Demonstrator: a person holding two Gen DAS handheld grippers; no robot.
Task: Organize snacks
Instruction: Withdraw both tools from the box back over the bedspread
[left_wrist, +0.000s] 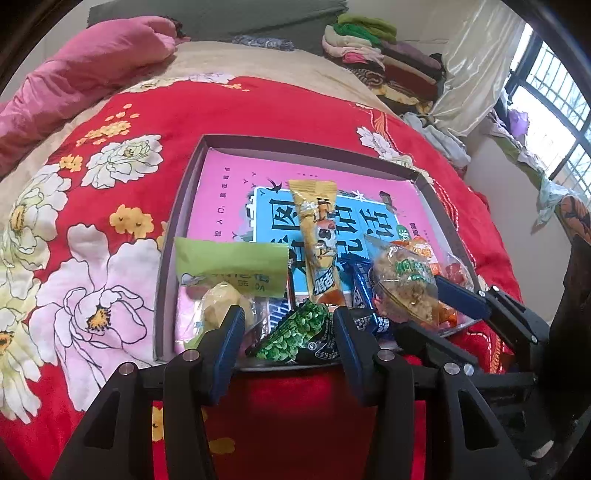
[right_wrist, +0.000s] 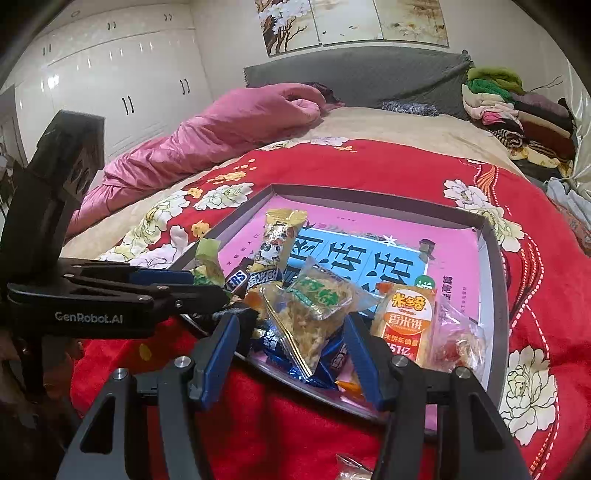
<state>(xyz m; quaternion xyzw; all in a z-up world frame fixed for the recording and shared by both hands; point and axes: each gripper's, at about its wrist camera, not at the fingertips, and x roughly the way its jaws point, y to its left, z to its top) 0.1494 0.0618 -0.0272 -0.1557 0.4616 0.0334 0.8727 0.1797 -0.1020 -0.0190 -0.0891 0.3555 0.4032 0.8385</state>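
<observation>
While snacks (right_wrist: 310, 314) crowd the tray (right_wrist: 495, 280) — 2 claws hover.

Bedroom. Red floral bedspread (left_wrist: 258, 110), pink quilt (right_wrist: 229, 122), grey headboard (right_wrist: 354, 74). White wardrobe (right_wrist: 122, 77) on one wall. Barred window (left_wrist: 554, 103), daylight; folded clothes (right_wrist: 517, 107), probably blankets, stacked alongside.

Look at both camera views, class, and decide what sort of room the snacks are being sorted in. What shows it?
Most likely a bedroom: a bed under a red floral quilt, white wardrobe doors along the wall, and folded clothes stacked beside the headboard.
</observation>
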